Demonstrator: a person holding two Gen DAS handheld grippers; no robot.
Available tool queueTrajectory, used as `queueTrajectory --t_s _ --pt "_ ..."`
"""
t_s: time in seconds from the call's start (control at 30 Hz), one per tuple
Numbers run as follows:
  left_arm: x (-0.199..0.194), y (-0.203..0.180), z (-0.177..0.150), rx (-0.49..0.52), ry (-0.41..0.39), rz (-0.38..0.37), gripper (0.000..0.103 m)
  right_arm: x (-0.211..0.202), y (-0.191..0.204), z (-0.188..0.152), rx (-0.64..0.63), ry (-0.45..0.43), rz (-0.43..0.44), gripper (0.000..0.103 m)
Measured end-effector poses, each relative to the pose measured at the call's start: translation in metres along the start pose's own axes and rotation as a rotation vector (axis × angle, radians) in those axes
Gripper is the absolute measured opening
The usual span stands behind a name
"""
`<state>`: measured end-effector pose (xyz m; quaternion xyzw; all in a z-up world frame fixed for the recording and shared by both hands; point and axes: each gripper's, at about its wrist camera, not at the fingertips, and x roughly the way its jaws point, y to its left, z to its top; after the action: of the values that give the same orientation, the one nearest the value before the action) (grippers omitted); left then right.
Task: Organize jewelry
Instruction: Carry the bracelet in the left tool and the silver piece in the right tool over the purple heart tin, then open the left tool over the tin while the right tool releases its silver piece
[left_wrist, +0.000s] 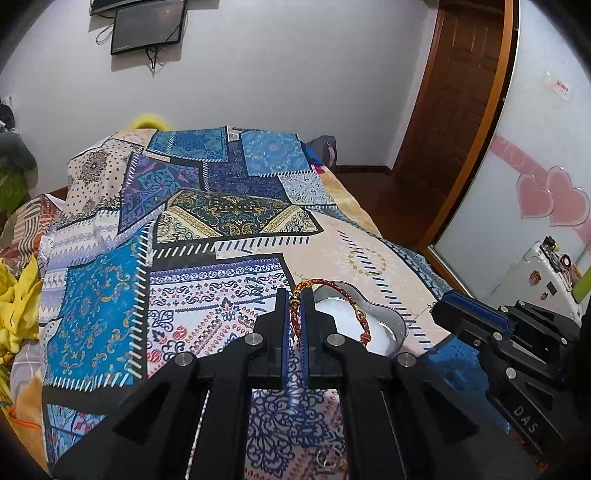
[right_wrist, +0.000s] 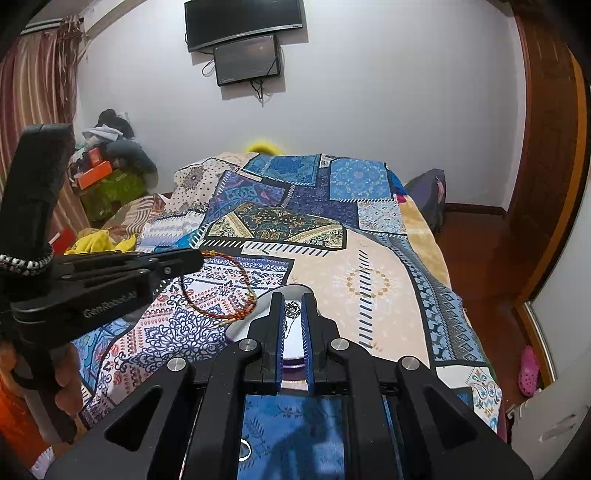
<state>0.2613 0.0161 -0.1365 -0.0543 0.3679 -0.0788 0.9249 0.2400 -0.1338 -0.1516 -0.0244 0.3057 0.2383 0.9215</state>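
My left gripper (left_wrist: 294, 297) is shut on a red and gold braided bracelet (left_wrist: 364, 325). The bracelet's loop hangs to the right over a heart-shaped metal tin (left_wrist: 397, 326) with white padding, which rests on the patchwork bedspread (left_wrist: 207, 295). In the right wrist view the left gripper (right_wrist: 195, 258) comes in from the left, and the bracelet (right_wrist: 221, 317) dangles just left of the tin (right_wrist: 240, 330). My right gripper (right_wrist: 293, 301) is shut on a thin silver chain (right_wrist: 293, 310) above the tin. From the left wrist view the right gripper (left_wrist: 445, 304) sits right of the tin.
Small gold jewelry (left_wrist: 328, 459) lies on the bedspread near the bottom edge, and a silver ring-like piece (right_wrist: 243, 450) lies close below the right gripper. Yellow cloth (left_wrist: 18, 306) is heaped at the bed's left. The bed's right edge drops to a wooden floor (right_wrist: 480, 258).
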Motion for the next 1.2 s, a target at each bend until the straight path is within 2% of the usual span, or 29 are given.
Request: queueTrajectory --t_s 0.33,0.7,1.2 --pt "0.037 -0.009 -0.001 0.033 0.075 0.003 0.004 0.014 -0.002 0.005 -0.017 0.02 0.023 0.008" --pt "0.061 -0.012 -0.004 0.052 0.135 0.011 0.004 0.041 -0.013 -0.007 0.004 0.134 0.007 0.008" --pt "0.058 -0.018 -0.01 0.085 0.174 0.002 0.006 0.045 -0.013 -0.008 0.02 0.191 0.017 0.009"
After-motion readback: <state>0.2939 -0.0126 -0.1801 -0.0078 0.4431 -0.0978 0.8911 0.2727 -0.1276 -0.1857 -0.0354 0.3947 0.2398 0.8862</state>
